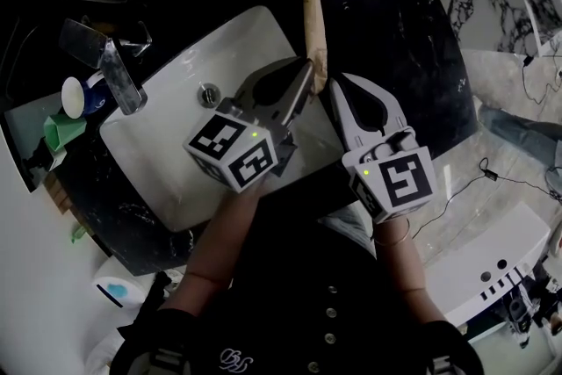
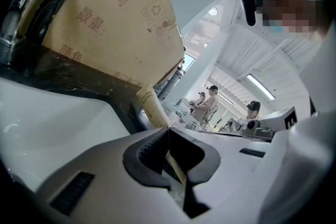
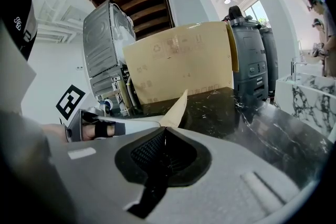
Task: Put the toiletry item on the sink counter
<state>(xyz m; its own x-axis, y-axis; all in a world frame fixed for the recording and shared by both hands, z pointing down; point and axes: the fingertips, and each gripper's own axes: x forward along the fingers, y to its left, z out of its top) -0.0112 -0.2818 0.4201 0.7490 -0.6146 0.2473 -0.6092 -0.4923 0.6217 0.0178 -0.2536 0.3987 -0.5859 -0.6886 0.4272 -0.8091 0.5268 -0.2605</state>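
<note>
A tan toiletry tube (image 1: 312, 9) is held over the seam between the white sink basin (image 1: 176, 154) and the black marble counter (image 1: 395, 39). My left gripper (image 1: 307, 70) is shut on the tube's lower part. In the left gripper view the tube (image 2: 152, 107) runs out from between that gripper's (image 2: 167, 131) closed jaws. My right gripper (image 1: 336, 83) is shut just right of the tube's lower end. In the right gripper view the tube (image 3: 177, 107) rises right at the tips of that gripper (image 3: 165, 129), and nothing shows inside the jaws.
A chrome faucet (image 1: 118, 75) and the drain (image 1: 209, 94) sit at the basin's far side. A blue-and-white cup (image 1: 77, 97) and a green cup (image 1: 61, 129) stand left of the faucet. A cardboard box (image 3: 178, 60) stands at the counter's back. A white toilet fixture (image 1: 492, 268) is at the lower right.
</note>
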